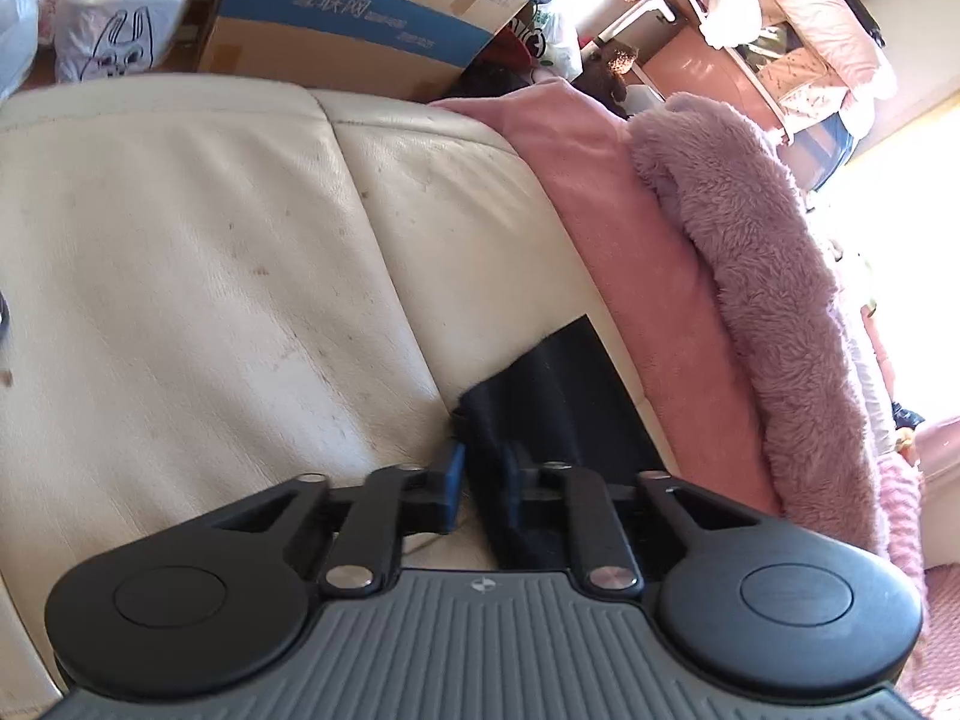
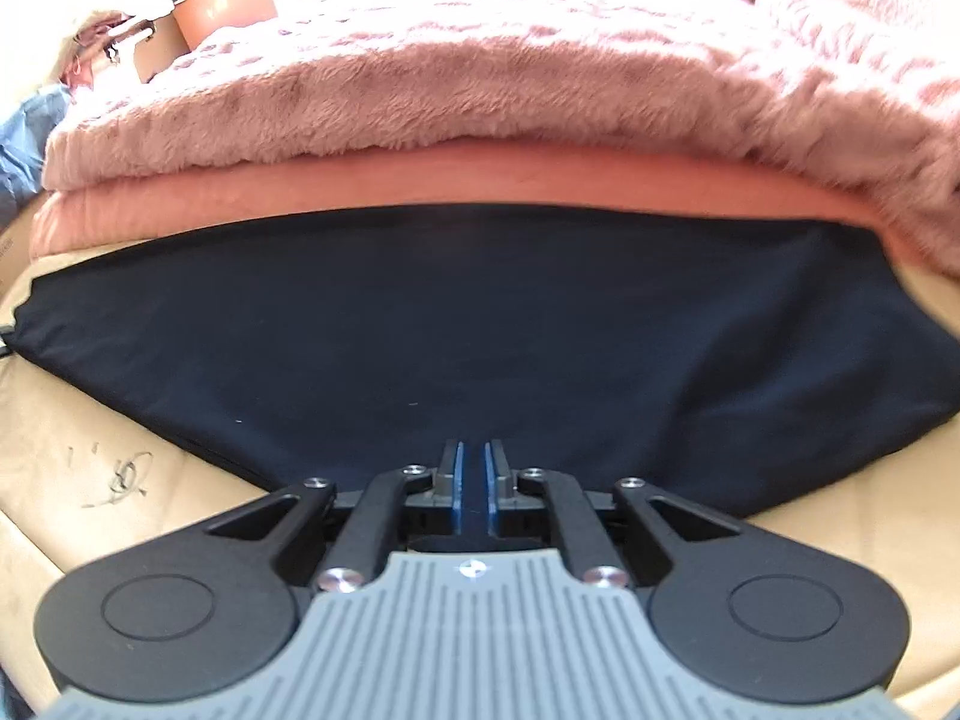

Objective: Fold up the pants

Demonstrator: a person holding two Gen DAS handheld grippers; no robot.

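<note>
Dark navy pants (image 2: 480, 330) lie spread flat on a cream leather sofa (image 2: 90, 480), their far edge against pink blankets. In the left wrist view one end of the pants (image 1: 558, 396) lies on the sofa cushion (image 1: 210, 270). My left gripper (image 1: 483, 480) holds the edge of that end between its blue pads, jaws narrowly apart on the cloth. My right gripper (image 2: 474, 480) sits at the near edge of the pants, its jaws close together with dark cloth between the pads.
A folded pink blanket (image 1: 606, 222) and a fluffy mauve blanket (image 1: 756, 252) lie along the sofa beside the pants; they also show in the right wrist view (image 2: 480, 102). A cardboard box (image 1: 354, 18) and plastic bags (image 1: 120, 18) stand behind the sofa.
</note>
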